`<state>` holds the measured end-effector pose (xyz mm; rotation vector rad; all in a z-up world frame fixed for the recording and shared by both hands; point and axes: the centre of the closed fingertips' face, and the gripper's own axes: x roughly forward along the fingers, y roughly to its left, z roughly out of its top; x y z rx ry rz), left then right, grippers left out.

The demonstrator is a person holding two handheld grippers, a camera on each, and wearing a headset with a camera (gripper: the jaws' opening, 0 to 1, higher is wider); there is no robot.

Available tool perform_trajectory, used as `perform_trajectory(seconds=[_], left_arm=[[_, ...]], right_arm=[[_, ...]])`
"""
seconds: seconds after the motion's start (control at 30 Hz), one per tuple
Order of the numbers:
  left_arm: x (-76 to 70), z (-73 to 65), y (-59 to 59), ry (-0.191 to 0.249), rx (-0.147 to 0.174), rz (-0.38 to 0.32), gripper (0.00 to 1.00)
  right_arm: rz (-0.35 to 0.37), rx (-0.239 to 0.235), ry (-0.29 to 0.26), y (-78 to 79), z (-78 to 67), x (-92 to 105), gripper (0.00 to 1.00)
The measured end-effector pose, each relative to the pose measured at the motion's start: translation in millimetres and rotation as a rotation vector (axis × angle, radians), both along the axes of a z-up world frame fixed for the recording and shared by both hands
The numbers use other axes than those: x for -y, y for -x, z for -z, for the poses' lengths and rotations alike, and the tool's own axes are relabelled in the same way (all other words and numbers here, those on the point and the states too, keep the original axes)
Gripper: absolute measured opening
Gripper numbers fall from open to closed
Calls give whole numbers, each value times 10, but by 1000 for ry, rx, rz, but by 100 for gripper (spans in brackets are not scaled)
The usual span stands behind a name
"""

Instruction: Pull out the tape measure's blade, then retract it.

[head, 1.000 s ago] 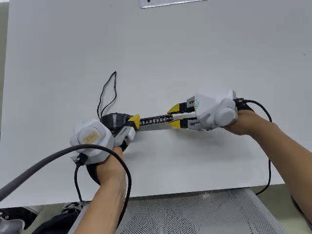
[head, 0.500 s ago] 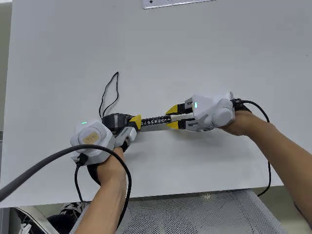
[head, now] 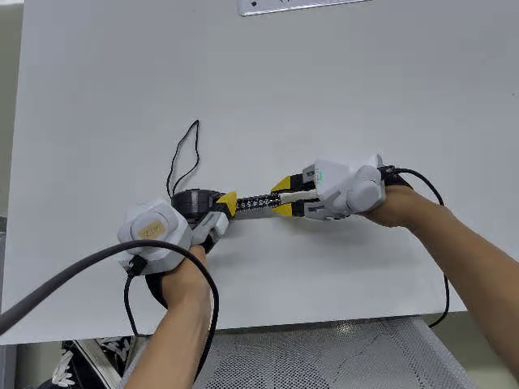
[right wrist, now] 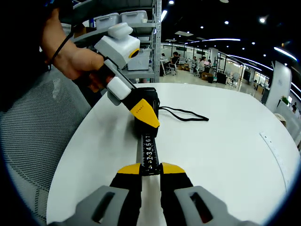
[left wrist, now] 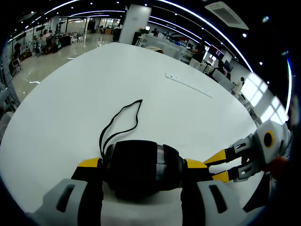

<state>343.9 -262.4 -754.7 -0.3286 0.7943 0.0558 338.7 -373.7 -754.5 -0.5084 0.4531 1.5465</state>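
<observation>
Since the earlier frame the right claw (right wrist: 150, 168) has moved slightly nearer the tape measure (head: 193, 203), shortening the exposed blade (right wrist: 148, 150). White numerals run along the black blade, with 2 3 4 5 legible in the right gripper view. The right claw is nearly closed, pinching the blade end at centre of the head view. The left claw (left wrist: 143, 164) is spread wide and clamped around the tape measure, left of centre on the white tabletop (head: 324, 97).
</observation>
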Motion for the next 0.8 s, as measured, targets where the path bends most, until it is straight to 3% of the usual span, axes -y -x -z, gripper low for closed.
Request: perform_trajectory(seconds=[0.8], left_arm=[[-2, 7, -9, 5, 2, -2, 64]], right_arm=[[11, -22, -11, 22, 23, -210, 12]])
